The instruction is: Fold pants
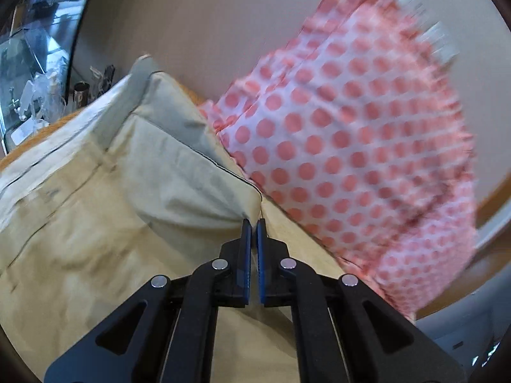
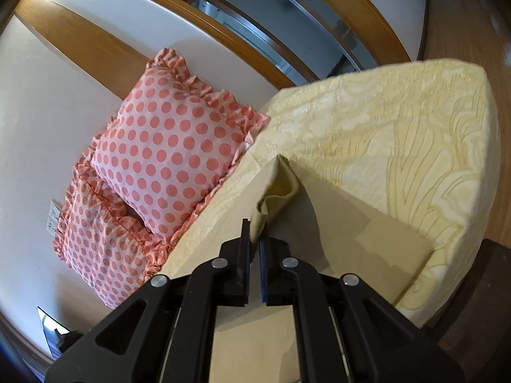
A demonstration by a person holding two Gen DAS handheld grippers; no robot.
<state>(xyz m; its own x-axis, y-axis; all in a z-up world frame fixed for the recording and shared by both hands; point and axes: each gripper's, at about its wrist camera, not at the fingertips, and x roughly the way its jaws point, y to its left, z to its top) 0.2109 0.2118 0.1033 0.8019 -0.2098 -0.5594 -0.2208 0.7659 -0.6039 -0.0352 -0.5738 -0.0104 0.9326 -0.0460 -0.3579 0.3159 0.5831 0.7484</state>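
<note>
Beige pants (image 1: 179, 166) lie spread on a pale yellow bed. My left gripper (image 1: 254, 223) is shut on a corner of the pants and lifts that part, which hangs in a slack fold to the left. In the right wrist view the pants (image 2: 351, 223) stretch flat to the right. My right gripper (image 2: 254, 233) is shut on a bunched edge of the pants (image 2: 274, 198), pulled up into a peak above the bed.
Two pink polka-dot pillows (image 2: 166, 150) lie against the white wall at the bed's head, and one of these pillows (image 1: 351, 146) fills the right of the left wrist view. The yellow quilted mattress (image 2: 415, 134) ends at a corner far right. A cluttered shelf (image 1: 41, 95) stands far left.
</note>
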